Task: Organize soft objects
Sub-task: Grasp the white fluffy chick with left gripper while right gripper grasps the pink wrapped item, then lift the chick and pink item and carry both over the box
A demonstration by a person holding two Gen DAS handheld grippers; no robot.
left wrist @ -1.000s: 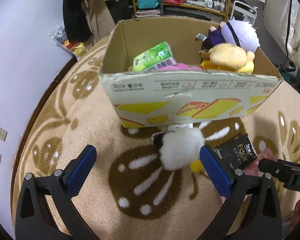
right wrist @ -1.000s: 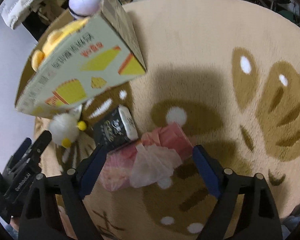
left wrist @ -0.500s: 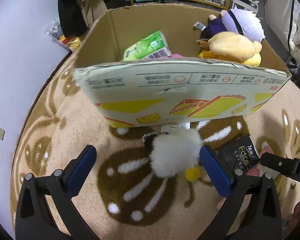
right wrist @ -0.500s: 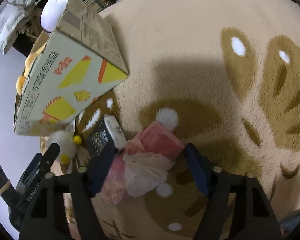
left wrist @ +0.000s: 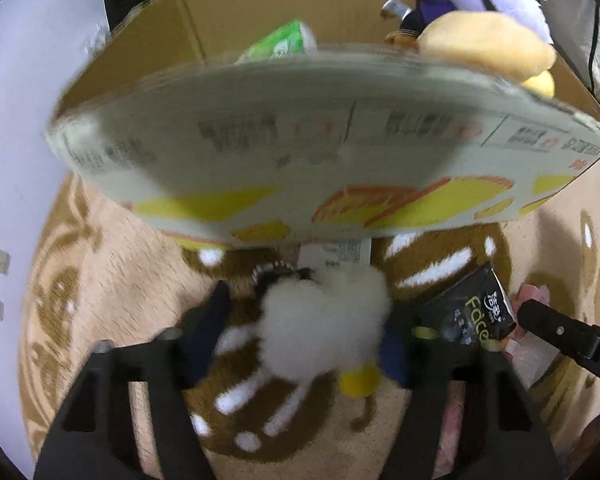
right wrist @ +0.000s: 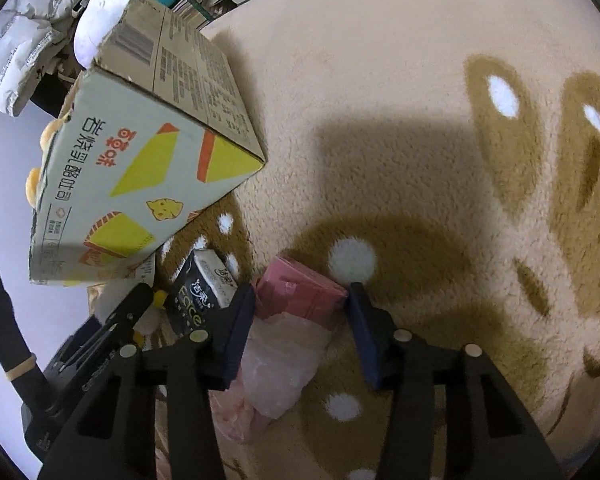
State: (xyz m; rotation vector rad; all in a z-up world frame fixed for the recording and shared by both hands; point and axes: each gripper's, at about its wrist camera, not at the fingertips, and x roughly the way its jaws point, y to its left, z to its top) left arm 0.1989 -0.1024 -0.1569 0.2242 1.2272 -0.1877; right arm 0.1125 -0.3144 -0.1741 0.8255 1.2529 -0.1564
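Observation:
A white fluffy plush toy point(left wrist: 324, 328) with yellow feet lies on the carpet just in front of a cardboard box point(left wrist: 300, 168). My left gripper point(left wrist: 306, 330) has its jaws partly closed around the toy; the right pad touches it, the left pad stands a little off. My right gripper point(right wrist: 302, 314) has closed its blue pads on a pink tissue pack point(right wrist: 300, 300) with a loose clear wrapper. A black tissue pack point(left wrist: 472, 312) lies between the two, also in the right wrist view point(right wrist: 204, 292). The box holds a green pack point(left wrist: 280, 42) and plush toys point(left wrist: 484, 44).
The beige carpet point(right wrist: 420, 120) with brown leaf patterns covers the floor. The box point(right wrist: 148, 168) stands close ahead of both grippers. Shelves with books and bags point(right wrist: 20, 40) lie behind the box. A white wall point(left wrist: 12, 120) runs along the left.
Both grippers have moved forward and down. The left jaws have narrowed around the white plush toy. The right jaws have closed in on the pink tissue pack.

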